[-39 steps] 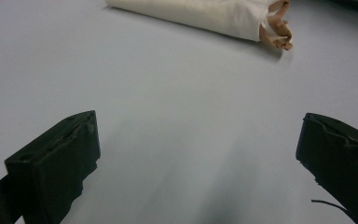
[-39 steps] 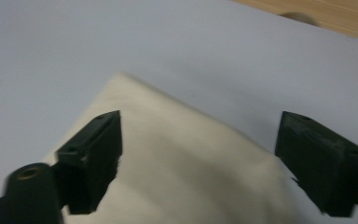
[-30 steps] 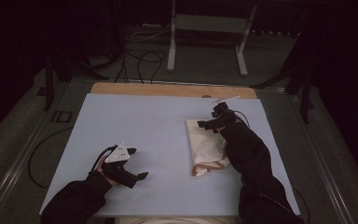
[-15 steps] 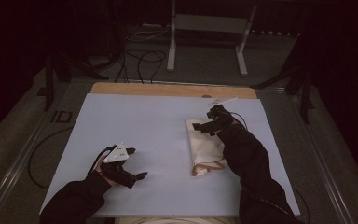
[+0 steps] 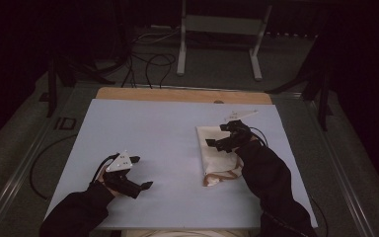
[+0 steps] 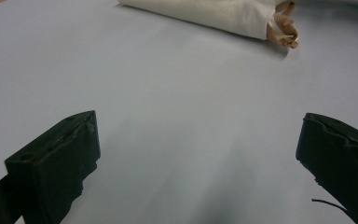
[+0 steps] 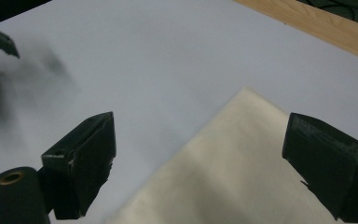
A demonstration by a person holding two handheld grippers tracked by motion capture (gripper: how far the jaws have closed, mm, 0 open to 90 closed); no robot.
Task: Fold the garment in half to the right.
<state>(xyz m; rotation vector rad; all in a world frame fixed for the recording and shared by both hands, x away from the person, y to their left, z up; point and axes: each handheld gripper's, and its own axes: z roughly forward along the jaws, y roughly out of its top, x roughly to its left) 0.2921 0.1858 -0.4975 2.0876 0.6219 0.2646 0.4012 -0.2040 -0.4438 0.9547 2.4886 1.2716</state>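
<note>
A folded cream cloth [image 5: 216,150] with brown trim at its near end lies on the right half of the pale blue table top [image 5: 168,133]. My right gripper [image 5: 223,135] hovers open over the cloth's far part; in the right gripper view the cloth's corner [image 7: 247,154] lies between the spread jaws. My left gripper [image 5: 139,173] stands open near the front left, with bare table between its jaws. In the left gripper view the cloth [image 6: 214,14] lies far ahead, its brown trim [image 6: 283,31] at the right end.
A wooden strip [image 5: 182,95] runs along the table's far edge. Beyond it stand a metal stand [image 5: 222,29] and loose cables [image 5: 148,54] on the dark floor. A cable [image 5: 39,163] trails off the table's left side.
My right gripper has drawn slightly left and nearer over the cloth's far part. The left gripper has stayed in place.
</note>
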